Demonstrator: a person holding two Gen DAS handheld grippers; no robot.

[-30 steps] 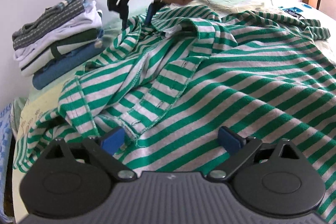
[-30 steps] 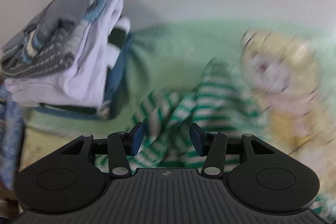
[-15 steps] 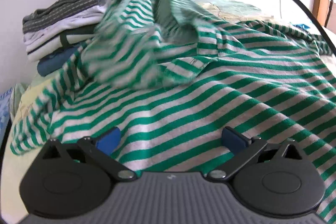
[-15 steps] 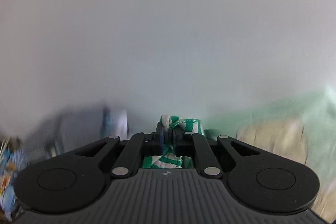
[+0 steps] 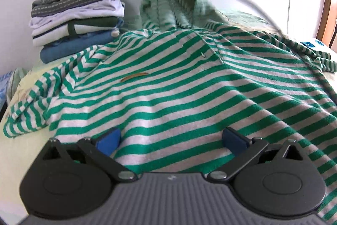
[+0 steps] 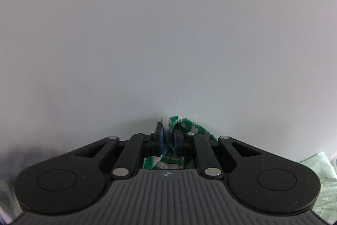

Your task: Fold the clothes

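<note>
I can read no words or numbers; beyond my striped polo shirt (image 5: 189,85), a blue-and-white printed item (image 5: 313,43) stays illegible.

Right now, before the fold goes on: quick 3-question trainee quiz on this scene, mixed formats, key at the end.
1. True or false: the right tool is shut on a bunch of the striped shirt.
2. Multiple choice: the left tool is A) open above the shirt, B) shut on a sleeve, C) out of view.
3. Fill in: the stack of folded clothes sits to the ____ of the shirt in the left wrist view.

Key: 1 true; 2 A; 3 left.
</note>
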